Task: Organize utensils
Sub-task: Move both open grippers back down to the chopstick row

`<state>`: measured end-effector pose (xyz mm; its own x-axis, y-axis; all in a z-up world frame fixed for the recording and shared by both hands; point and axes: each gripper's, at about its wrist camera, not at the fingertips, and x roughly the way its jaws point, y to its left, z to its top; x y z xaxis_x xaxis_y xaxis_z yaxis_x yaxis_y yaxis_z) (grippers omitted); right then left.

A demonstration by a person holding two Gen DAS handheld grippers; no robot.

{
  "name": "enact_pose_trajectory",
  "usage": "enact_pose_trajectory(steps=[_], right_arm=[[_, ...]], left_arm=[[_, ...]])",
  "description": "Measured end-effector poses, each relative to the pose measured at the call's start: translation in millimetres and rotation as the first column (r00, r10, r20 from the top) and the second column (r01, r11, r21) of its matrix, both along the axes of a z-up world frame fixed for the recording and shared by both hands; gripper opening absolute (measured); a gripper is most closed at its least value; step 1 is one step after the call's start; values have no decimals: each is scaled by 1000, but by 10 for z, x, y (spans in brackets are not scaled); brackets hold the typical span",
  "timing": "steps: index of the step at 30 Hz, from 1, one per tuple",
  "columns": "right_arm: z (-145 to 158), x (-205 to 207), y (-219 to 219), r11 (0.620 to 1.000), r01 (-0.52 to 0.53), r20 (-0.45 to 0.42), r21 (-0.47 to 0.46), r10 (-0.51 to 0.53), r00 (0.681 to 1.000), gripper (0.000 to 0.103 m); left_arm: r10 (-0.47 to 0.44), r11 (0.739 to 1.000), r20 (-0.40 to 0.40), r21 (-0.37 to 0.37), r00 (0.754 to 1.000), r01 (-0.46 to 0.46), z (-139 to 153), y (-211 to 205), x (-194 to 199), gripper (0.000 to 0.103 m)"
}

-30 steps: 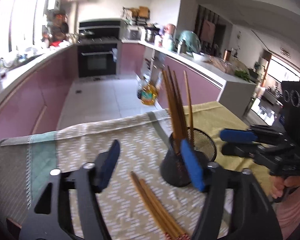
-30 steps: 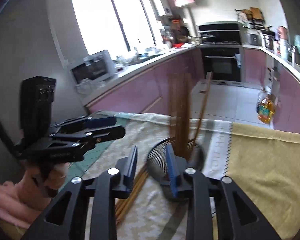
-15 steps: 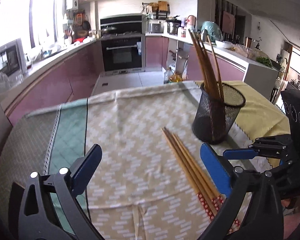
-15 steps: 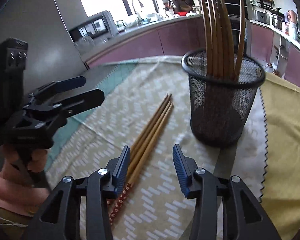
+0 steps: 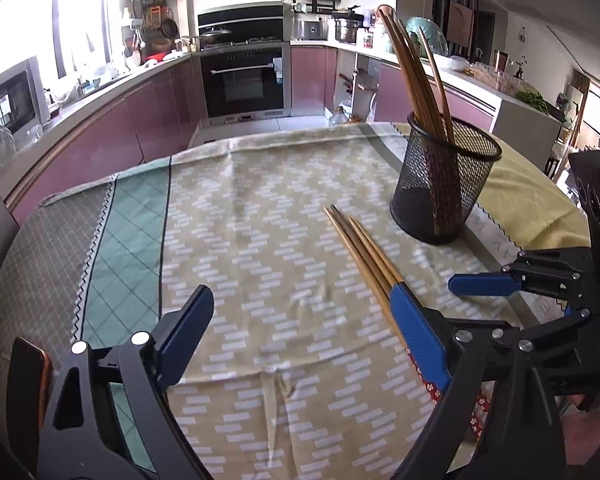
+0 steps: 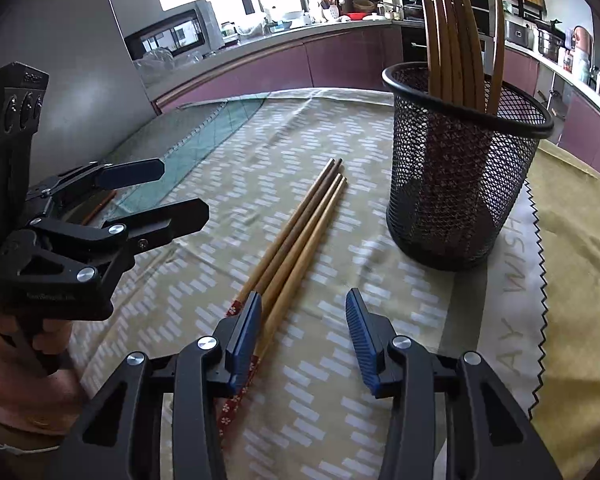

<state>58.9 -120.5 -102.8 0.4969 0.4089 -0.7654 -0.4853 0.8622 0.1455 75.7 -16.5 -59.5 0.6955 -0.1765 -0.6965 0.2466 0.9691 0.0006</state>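
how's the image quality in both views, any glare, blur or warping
Left wrist view: windows at upper left blown out, counter edges bowed by the fisheye, chopsticks sharp. Right wrist view: window glare at the top, standing chopsticks in the mesh holder curve outward, cloth pattern slightly smeared near the bottom.
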Motion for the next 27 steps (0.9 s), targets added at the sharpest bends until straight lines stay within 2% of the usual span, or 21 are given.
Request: enact_pose_trajectory(steps=[5, 7, 10, 18, 27], right_arm=[[-16, 12, -22, 1000, 11, 10, -28, -11, 1000, 39], [-18, 29, -18, 999, 21, 11, -47, -21, 1000, 30], [-7, 55, -81, 999, 31, -3, -39, -32, 999, 26], [-8, 65, -163, 999, 46, -18, -10, -46, 999, 25], [-11, 61, -192, 999, 42, -18, -3, -42, 999, 25]], left_arm=[[-17, 1000, -19, 7, 1000, 17, -56, -41, -4, 85], [-26, 1000, -32, 5, 999, 26, -88, -67, 10, 84], [-38, 999, -57, 0, 998, 38, -141, -98, 37, 82], [-82, 997, -107, 2, 991, 83, -247, -268, 108, 78], [-77, 997, -150, -1, 986, 78, -334, -297, 182, 74]])
